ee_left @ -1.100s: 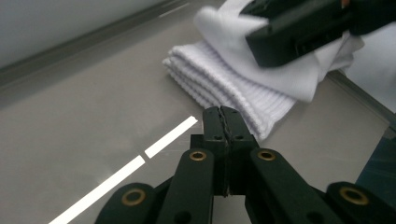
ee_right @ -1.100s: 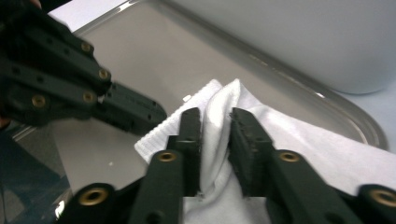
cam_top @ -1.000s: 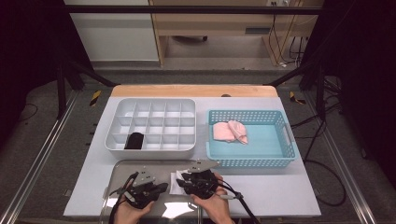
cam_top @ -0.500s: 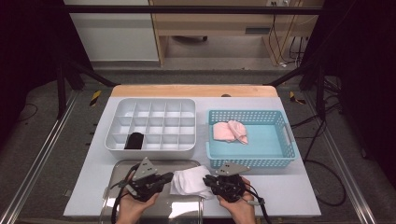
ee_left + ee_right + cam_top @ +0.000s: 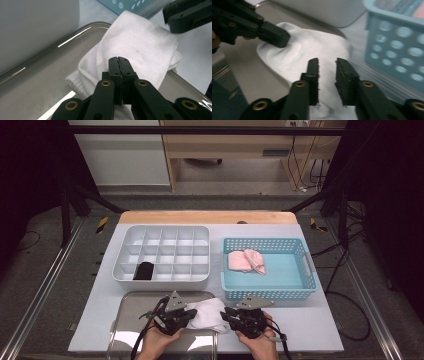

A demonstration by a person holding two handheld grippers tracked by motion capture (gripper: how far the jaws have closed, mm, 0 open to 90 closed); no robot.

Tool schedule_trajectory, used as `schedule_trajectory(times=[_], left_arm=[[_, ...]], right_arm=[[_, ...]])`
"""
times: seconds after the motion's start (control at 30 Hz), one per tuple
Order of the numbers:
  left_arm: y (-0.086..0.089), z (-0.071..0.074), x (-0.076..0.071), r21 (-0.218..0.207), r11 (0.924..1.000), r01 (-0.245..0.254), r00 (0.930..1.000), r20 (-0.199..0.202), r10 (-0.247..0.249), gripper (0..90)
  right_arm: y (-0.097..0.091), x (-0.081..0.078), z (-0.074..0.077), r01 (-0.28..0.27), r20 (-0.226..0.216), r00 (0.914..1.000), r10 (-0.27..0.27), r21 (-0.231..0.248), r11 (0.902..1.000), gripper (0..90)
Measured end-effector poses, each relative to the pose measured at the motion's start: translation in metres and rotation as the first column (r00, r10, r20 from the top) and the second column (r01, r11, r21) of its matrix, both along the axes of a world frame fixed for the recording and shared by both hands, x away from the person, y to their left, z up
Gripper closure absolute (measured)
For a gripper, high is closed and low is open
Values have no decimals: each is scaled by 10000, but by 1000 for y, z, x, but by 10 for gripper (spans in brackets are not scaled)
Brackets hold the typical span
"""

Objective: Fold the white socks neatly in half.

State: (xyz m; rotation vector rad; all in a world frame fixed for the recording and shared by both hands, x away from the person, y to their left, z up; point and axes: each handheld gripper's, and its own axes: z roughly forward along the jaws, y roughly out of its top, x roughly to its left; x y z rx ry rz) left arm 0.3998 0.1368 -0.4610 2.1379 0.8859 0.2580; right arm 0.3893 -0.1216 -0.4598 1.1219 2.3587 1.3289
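1. Step in hand: folding or rolling a white sock (image 5: 207, 313) that lies half on the metal tray (image 5: 131, 320) and half over its right rim onto the counter (image 5: 310, 330), just in front of the blue basket (image 5: 300, 292).
2. Left gripper (image 5: 186, 316): jaws fully shut, pinching the sock's left part near its ribbed cuff; in the left gripper view the tips (image 5: 119, 65) meet over the cloth with a layer caught between them.
3. Right gripper (image 5: 226, 314): jaws part open and just been widening; in the right gripper view the sock (image 5: 312, 57) lies under and between them, but the pads do not press on it.
4. Next move, as I judge it: the right jaws close on the free right end, then carry it over toward the left grip so the sock doubles up compactly.
5. Beyond, at left: a white divider box (image 5: 162, 252) with 1 dark item (image 5: 145, 270) in a front cell, likely where the sock is bound.
6. At right: the basket holds a pink cloth (image 5: 246, 261).
7. In the way: the tray rim under the sock and the basket wall close by the right gripper leave little room.
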Motion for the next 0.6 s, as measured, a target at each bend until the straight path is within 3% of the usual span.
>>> schedule_trajectory(times=[0.07, 0.27, 0.5, 0.6], left_arm=[[-1, -2, -1, 50, 10000, 32, 10000, 13, -32, 884], [-1, -3, -1, 184, 9998, 63, 10000, 75, -64, 884], [-1, -4, -1, 151, 9999, 32, 10000, 72, -33, 881], [-2, -3, -1, 112, 9999, -20, 10000, 47, 19, 870]], right_arm=[[-5, 0, -3, 295, -17, 9996, -295, -20, 9996, 677], [-10, 0, -19, 490, -433, 9978, -497, -184, 9986, 575], [-7, 0, -27, 410, -713, 9965, -439, -423, 9983, 590], [-5, 0, -27, 405, -806, 9958, -441, -456, 9981, 674]])
